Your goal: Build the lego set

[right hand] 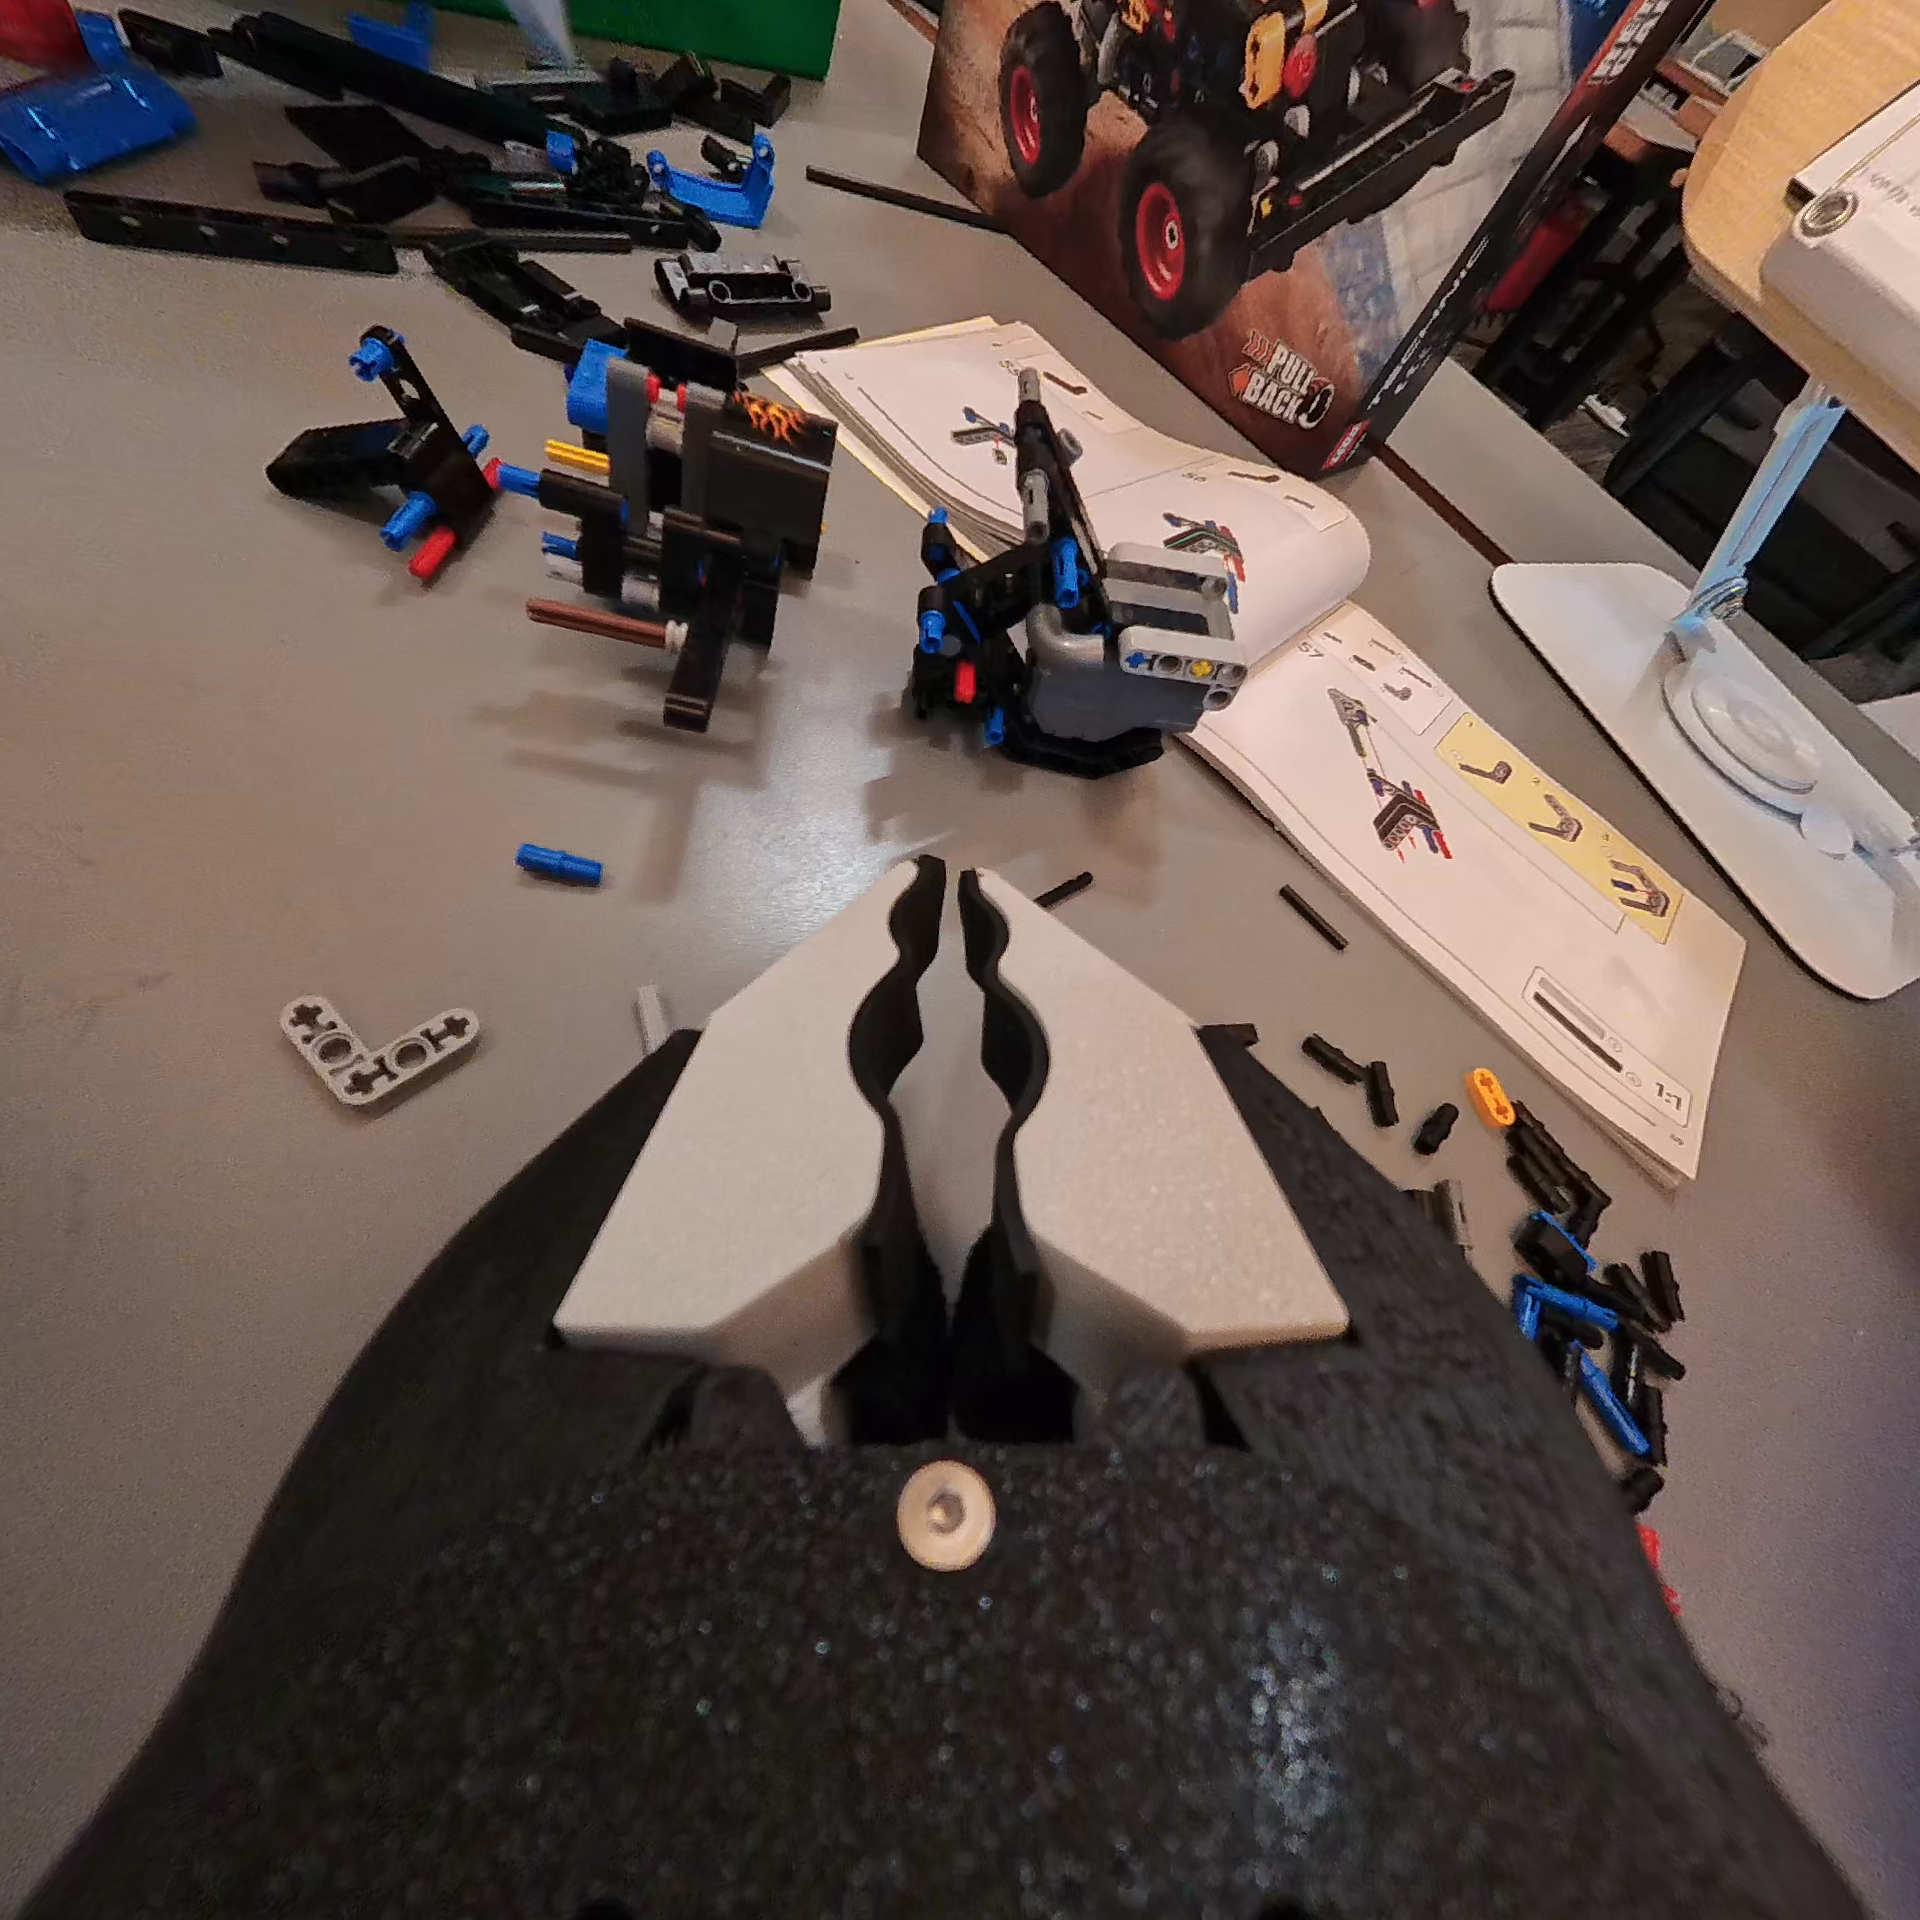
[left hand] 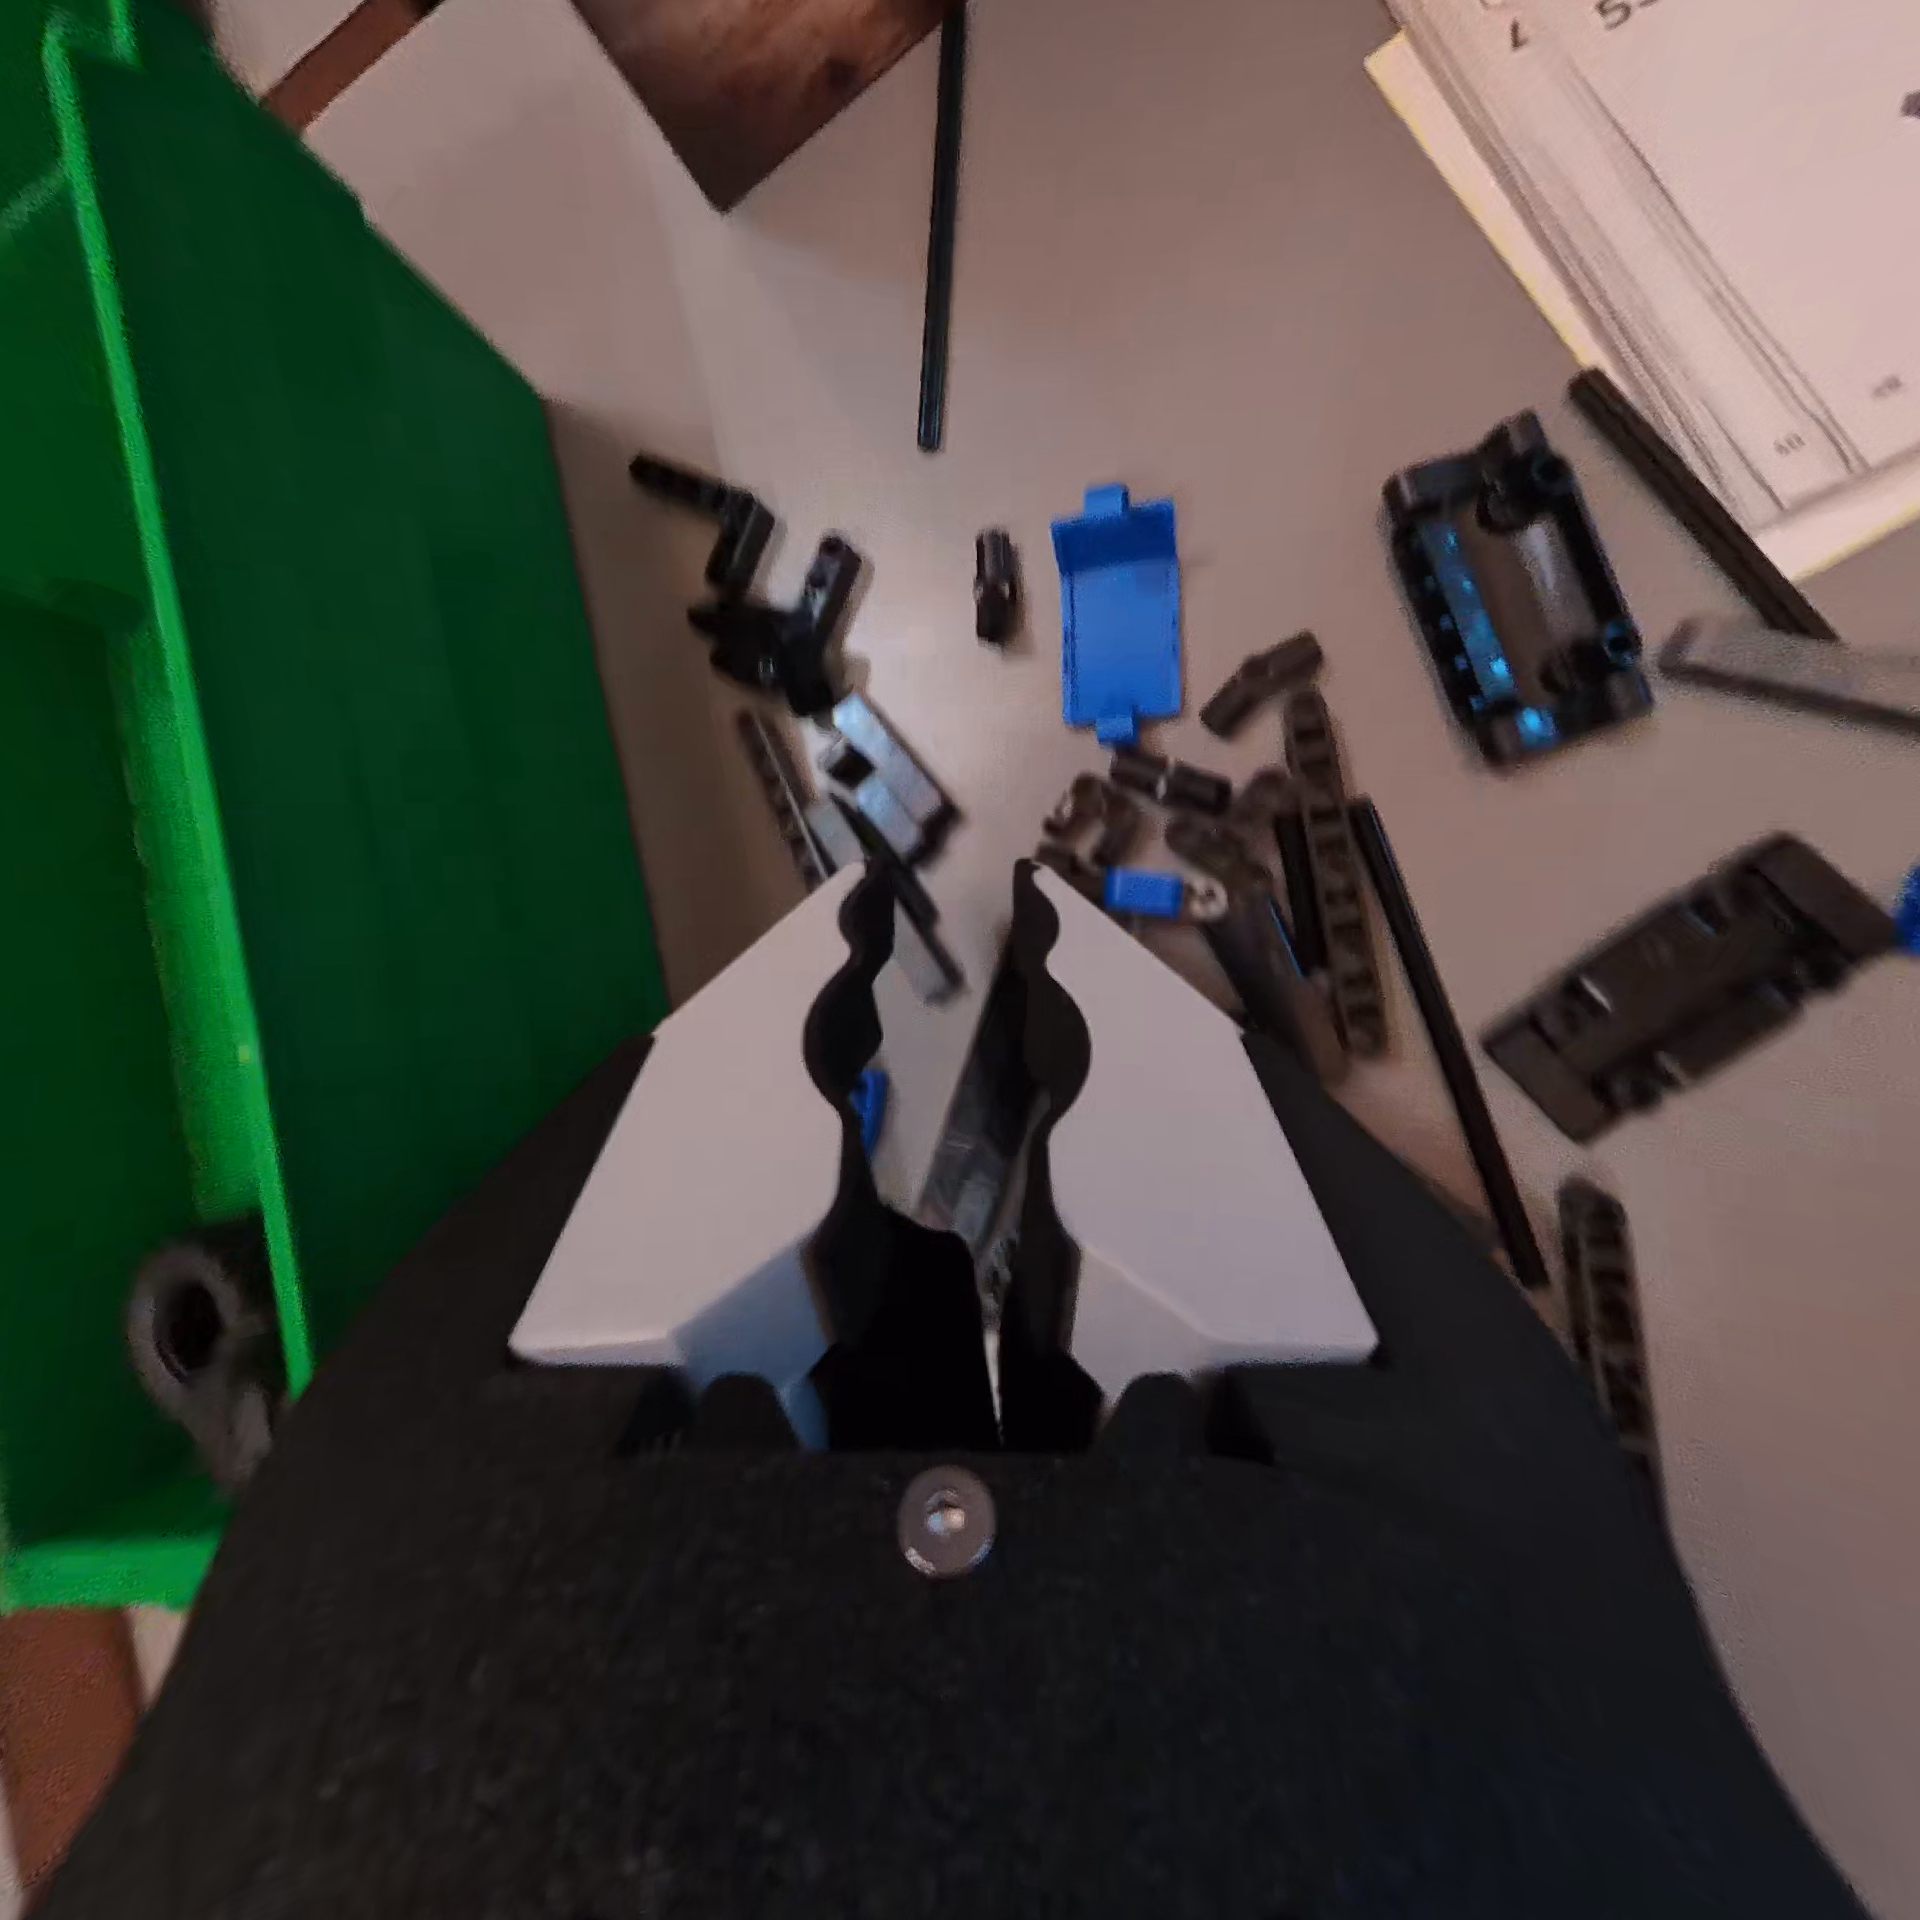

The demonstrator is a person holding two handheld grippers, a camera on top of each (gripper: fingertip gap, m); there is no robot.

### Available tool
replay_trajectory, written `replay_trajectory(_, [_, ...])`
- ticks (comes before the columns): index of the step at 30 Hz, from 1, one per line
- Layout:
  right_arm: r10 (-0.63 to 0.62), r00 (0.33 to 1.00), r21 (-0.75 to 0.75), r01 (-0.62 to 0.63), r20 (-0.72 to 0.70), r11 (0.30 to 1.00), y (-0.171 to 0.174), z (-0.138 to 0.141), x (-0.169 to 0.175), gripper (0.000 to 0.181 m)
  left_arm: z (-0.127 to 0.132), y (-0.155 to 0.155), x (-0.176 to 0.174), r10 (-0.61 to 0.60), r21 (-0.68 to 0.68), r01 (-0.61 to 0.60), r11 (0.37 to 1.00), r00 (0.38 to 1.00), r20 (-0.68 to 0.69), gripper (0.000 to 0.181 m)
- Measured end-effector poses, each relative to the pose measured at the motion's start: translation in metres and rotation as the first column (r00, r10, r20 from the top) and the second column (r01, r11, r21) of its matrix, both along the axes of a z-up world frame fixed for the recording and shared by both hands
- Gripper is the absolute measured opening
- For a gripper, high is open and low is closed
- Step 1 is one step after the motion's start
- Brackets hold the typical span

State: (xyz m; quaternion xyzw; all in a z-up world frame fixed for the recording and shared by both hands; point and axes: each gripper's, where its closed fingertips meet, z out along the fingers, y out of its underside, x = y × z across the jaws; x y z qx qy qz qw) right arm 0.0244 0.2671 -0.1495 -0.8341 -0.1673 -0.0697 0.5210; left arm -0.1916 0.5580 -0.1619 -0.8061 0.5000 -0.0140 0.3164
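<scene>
Fingers [right hand: 985,935] nearly closed before grey-black-blue lego assembly [right hand: 1081,644] on table [right hand: 208,831]

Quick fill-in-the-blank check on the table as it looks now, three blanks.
1. The loose pin ahead-left of the right gripper is ____.
2. The grey L-shaped beam lies ____ on the table.
3. The bin beside the left gripper is ____.

Missing: blue; flat; green
</scene>
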Motion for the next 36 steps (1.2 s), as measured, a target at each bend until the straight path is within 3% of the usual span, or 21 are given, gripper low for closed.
replay_trajectory(5, [0.011, 1.000, 0.002, -0.011, -0.002, 1.000, 0.000, 0.000, -0.002, 0.003, -0.001, -0.007, -0.027, 0.113, -0.010, -0.113, 0.994, 0.988, 0.107, 0.021])
replay_trajectory(9, [0.016, 1.000, 0.002, -0.016, 0.002, 1.000, 0.000, 0.000, -0.004, 0.003, -0.007, -0.001, -0.024, 0.130, -0.026, -0.128, 0.991, 0.982, 0.136, 0.021])
replay_trajectory(17, [0.010, 1.000, 0.001, -0.010, 0.008, 1.000, -0.001, 0.000, -0.003, 0.003, -0.024, 0.009, -0.013, 0.170, -0.101, -0.155, 0.983, 0.972, 0.165, 0.017])
replay_trajectory(20, [0.009, 1.000, 0.000, -0.009, 0.009, 1.000, -0.001, 0.000, -0.003, 0.002, -0.025, 0.013, -0.021, 0.189, -0.070, -0.181, 0.981, 0.972, 0.139, 0.006])
replay_trajectory(25, [0.014, 1.000, -0.005, -0.014, 0.016, 1.000, 0.000, -0.001, -0.004, 0.002, -0.025, 0.016, -0.037, 0.215, -0.043, -0.211, 0.976, 0.971, 0.106, 0.006])
replay_trajectory(30, [0.015, 1.000, -0.010, -0.014, 0.020, 1.000, 0.000, -0.002, -0.004, 0.002, -0.024, 0.014, -0.034, 0.211, -0.050, -0.206, 0.977, 0.970, 0.120, 0.008])
replay_trajectory(36, [0.012, 1.000, -0.013, -0.012, 0.029, 1.000, 0.000, -0.003, -0.003, 0.002, -0.014, 0.010, -0.005, 0.123, -0.038, -0.118, 0.992, 0.975, 0.187, 0.016])
